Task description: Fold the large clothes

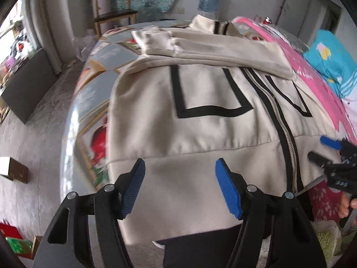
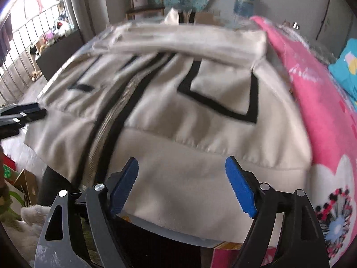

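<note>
Jacket [image 1: 200,116]: cream, zip-front, black trim boxes on both chest panels, spread front-up across the desk [image 1: 98,67], hem toward the near edge and hanging a little over it.

Left gripper [image 1: 180,187]: fingers [image 1: 133,189] stand well apart, blue ribbed pads facing each other, nothing between them. They hover above the hem band on the jacket's left half; contact with the cloth cannot be told.

Right gripper [image 2: 181,185]: fingers [image 2: 239,187] spread wide, empty. They hang over the hem band on the other side of the zipper [image 2: 104,134], near the desk's front edge. No cloth pinched.

Each gripper shows in the other's view: the right one enters the left wrist view at the right edge, just past the zipper's lower end, with a hand [image 1: 347,205] gripping it; the left one sits at the left edge of the right wrist view, beside the jacket's side.

Outward: both sleeves [image 1: 212,51] lie folded across the chest, one over the other, running side to side below the collar [image 1: 214,23]. Zipper closed, running hem to collar with black tape on both sides.

Beside the jacket, to the right: a pink floral blanket [image 2: 323,111], touching the jacket's edge; beyond it a turquoise cloth [image 1: 330,60].

Desk cover is patterned, grey and red squares. Wooden chair [image 1: 113,11] and a water jug [image 1: 208,1] stand behind the desk, against the wall.
</note>
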The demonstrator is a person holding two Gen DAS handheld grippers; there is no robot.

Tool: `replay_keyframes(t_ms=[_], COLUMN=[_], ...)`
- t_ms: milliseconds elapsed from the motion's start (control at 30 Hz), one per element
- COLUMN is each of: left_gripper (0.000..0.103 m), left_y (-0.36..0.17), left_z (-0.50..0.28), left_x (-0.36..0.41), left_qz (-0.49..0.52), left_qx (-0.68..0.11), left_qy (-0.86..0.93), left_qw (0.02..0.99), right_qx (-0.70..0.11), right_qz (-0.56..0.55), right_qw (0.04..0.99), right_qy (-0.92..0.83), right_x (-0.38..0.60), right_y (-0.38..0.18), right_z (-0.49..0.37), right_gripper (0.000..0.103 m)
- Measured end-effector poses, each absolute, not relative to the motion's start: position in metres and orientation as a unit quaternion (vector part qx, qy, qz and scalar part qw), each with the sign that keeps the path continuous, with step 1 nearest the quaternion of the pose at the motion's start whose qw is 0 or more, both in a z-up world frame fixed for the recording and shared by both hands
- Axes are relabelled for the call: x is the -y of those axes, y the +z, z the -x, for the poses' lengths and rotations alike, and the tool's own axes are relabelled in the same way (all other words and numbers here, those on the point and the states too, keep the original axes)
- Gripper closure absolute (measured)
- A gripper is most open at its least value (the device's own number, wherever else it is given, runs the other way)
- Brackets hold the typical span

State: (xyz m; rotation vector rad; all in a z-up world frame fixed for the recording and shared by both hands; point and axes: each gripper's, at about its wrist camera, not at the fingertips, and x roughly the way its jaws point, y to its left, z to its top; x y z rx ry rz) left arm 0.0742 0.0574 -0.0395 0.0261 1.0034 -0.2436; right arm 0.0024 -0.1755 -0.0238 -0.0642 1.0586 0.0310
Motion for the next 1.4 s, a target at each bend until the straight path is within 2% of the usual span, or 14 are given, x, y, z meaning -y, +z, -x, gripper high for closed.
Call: replay_keyframes(t_ms=[367, 667, 933, 1400], left_gripper=[0.039, 0.04, 0.051, 0.052], left_y=[-0.033, -0.039, -0.056, -0.068], left_z=[-0.036, -0.026, -0.027, -0.038], left_x=[-0.098, -0.098, -0.095, -0.125], left_qz=[0.007, 0.014, 0.024, 0.117], left_qx=[-0.462, -0.465, -0.496, -0.523], left_qy=[-0.088, -0.101, -0.118, -0.123], left_qw=[0.882, 0.88, 0.86, 0.835], right_qx=[-0.478, -0.487, -0.494, -0.493], right_qz=[-0.041, -0.039, -0.035, -0.026], right_qw=[0.876, 0.871, 0.867, 0.868], right_qy=[0.043, 0.057, 0.052, 0.049], right_x=[0.179, 0.163, 0.163, 0.159], right_y=[-0.006, -0.014, -0.02, -0.02], right_z=[-0.003, -0.013, -0.014, -0.017], right_gripper=[0.023, 0.023, 0.023, 0.023])
